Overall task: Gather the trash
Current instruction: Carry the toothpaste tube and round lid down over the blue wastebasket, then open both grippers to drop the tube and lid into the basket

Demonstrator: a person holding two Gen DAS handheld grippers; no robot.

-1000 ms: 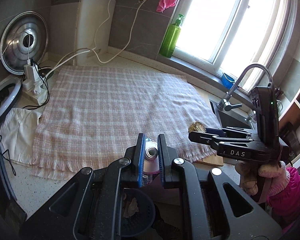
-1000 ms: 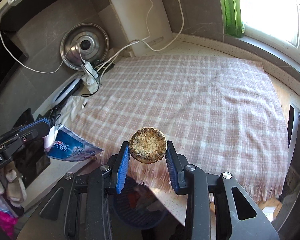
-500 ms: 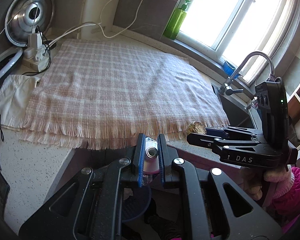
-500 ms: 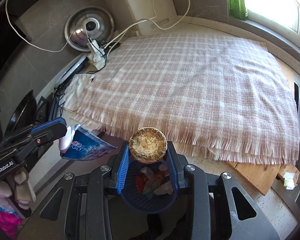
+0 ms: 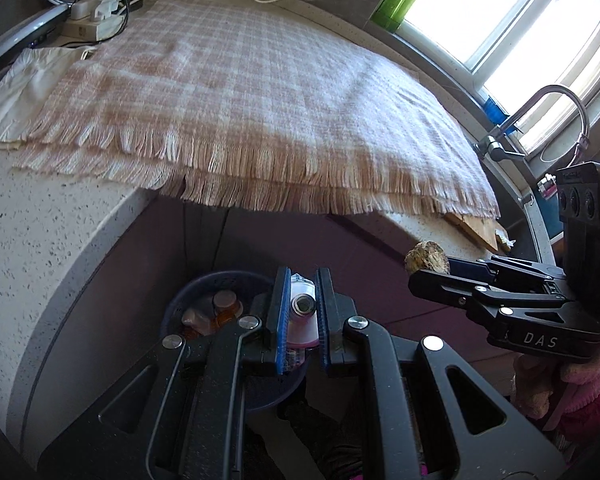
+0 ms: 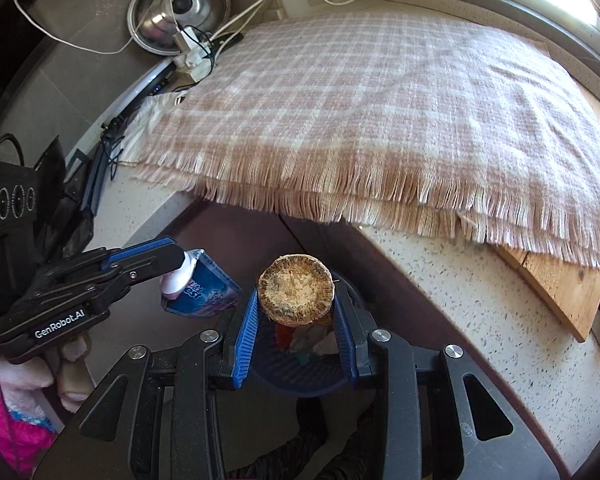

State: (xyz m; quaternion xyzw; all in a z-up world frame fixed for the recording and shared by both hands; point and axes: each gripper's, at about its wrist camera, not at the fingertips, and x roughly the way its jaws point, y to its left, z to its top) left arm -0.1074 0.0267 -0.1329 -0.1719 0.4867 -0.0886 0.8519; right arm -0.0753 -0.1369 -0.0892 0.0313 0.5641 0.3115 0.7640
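Left gripper [image 5: 302, 312] clamps a toothpaste tube [image 5: 300, 314]; right gripper [image 6: 296, 312] clamps a round brown chunk [image 6: 296, 290]. Both hang over a blue bin [image 6: 300, 372] of trash on the floor. Beyond, a plaid cloth [image 6: 380, 100] covers the counter [image 6: 480, 300].

home kitchen | faucet [image 5: 556, 120] | speckled countertop [image 5: 40, 220] | pot lid [image 6: 178, 20]
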